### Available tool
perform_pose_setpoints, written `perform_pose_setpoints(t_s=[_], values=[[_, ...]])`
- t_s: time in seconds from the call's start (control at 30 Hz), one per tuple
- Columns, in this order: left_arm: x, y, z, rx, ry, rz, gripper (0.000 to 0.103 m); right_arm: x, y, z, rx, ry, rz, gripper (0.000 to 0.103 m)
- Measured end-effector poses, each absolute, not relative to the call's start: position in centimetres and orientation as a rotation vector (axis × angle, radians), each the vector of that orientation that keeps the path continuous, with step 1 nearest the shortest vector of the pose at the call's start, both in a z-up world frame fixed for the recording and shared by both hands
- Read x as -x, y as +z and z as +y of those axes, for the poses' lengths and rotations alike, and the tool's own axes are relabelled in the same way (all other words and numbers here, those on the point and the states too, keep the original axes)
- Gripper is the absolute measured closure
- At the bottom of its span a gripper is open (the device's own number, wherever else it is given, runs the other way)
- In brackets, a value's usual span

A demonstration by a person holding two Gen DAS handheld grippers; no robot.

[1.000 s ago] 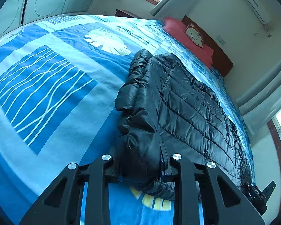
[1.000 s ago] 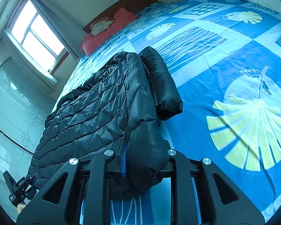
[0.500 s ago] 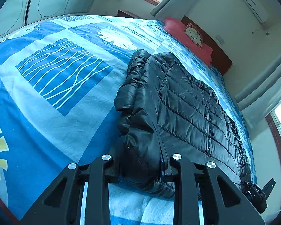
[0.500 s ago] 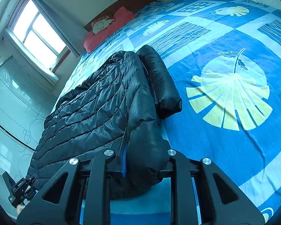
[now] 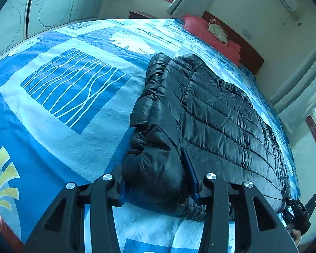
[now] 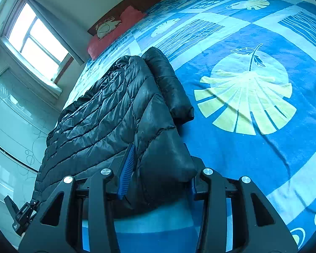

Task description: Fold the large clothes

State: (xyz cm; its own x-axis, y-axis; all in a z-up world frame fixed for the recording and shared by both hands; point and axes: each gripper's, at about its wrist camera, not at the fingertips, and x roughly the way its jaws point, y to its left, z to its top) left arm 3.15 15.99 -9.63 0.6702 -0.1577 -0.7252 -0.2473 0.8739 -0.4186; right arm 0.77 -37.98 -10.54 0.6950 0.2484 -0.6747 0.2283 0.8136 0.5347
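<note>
Step in hand: release after a fold. Black puffer jacket [image 5: 217,122] lay folded lengthwise along one side of the bed [image 5: 59,109], running from the near edge toward the headboard end w/ the red pillow [image 5: 212,33]; one sleeve [image 6: 170,88] lay tucked along the jacket's long side, toward the middle of the bed.

Left gripper [image 5: 158,187]: jaws had just been opening; near corner of jacket sat between them, padding bulging up to both fingers, pads no longer squeezing as far as could be judged. Right gripper [image 6: 158,181]: same, jaws just been opening, the other near corner between them, blue pad [image 6: 126,172] standing clear of the cloth on one side.

Judgement: lengthwise fold set down, hem end let go. Cross fold not yet done.

Next move calls for: backing both grippers off w/o dragging the hem, then re-gripping both near corners and carrying them toward the collar end. Slippery, puffy fabric; likely to spring back.
</note>
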Motion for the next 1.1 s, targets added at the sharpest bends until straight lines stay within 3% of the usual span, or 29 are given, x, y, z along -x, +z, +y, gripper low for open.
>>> perform_pose_setpoints(t_s=[0.2,0.67,1.1], values=[[-2.6,-9.6,16.5,0.512,0.046,0.848,0.049,0.6,-10.4,-38.5,-0.624,-0.006,0.813,0.052],[-0.1,-7.8,17.3,0.403,0.050,0.829,0.045,4.0,-8.0,-39.7,-0.536,-0.119,0.806,0.051],[-1.3,-5.7,20.1,0.392,0.047,0.807,0.026,1.8,-3.7,-33.2,-0.331,-0.076,0.816,0.050]])
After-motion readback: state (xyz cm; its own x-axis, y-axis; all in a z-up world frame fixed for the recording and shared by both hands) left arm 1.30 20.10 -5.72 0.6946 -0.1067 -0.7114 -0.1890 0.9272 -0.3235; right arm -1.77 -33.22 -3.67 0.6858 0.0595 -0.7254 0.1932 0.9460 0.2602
